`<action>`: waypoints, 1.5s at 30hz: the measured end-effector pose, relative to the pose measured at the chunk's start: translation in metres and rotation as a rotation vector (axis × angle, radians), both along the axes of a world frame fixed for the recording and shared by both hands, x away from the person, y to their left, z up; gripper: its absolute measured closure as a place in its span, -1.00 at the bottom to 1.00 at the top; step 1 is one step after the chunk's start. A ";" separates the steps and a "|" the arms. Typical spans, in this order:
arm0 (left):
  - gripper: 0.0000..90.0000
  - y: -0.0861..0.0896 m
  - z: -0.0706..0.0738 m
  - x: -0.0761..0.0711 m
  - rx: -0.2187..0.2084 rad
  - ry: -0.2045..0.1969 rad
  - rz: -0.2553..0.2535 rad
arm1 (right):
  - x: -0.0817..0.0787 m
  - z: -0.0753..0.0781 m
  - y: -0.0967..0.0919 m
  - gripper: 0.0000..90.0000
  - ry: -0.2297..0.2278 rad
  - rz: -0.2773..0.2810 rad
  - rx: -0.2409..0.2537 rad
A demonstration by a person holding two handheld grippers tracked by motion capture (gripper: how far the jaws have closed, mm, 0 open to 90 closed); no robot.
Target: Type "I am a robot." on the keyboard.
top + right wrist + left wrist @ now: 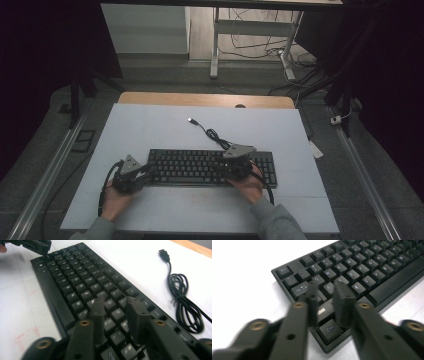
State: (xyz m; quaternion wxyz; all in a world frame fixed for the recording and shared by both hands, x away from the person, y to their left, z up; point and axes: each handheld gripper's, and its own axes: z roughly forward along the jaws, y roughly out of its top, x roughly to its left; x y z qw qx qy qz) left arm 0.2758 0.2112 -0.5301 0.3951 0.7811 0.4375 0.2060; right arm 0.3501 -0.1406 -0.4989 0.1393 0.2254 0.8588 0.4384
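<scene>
A black keyboard (pixel 212 167) lies flat on the white surface (pixel 150 127), near the person's edge, with its cable (pixel 212 134) coiled just behind it and the USB plug (pixel 191 120) lying loose. The left gripper (pixel 131 172) sits at the keyboard's left end, its jaws parted a little above the Ctrl key (pixel 330 328), holding nothing. The right gripper (pixel 239 160) hovers over the right half of the keys, its jaws likewise narrowly apart and empty. Both hands come in from the near edge.
</scene>
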 end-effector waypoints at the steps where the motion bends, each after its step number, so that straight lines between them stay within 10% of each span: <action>1: 0.42 0.000 0.001 -0.001 -0.005 -0.007 -0.006 | -0.002 0.000 -0.003 0.38 -0.004 0.000 -0.001; 9: -0.06 0.004 0.000 0.001 -0.041 0.043 -0.006 | -0.007 0.003 -0.026 0.17 -0.008 -0.021 0.030; 38: 0.00 0.006 0.011 0.007 -0.054 0.058 -0.030 | -0.016 0.006 -0.053 0.15 -0.011 -0.063 0.062; 45: -0.02 -0.005 0.027 0.027 -0.027 0.128 -0.065 | -0.016 0.007 -0.053 0.15 -0.016 -0.062 0.061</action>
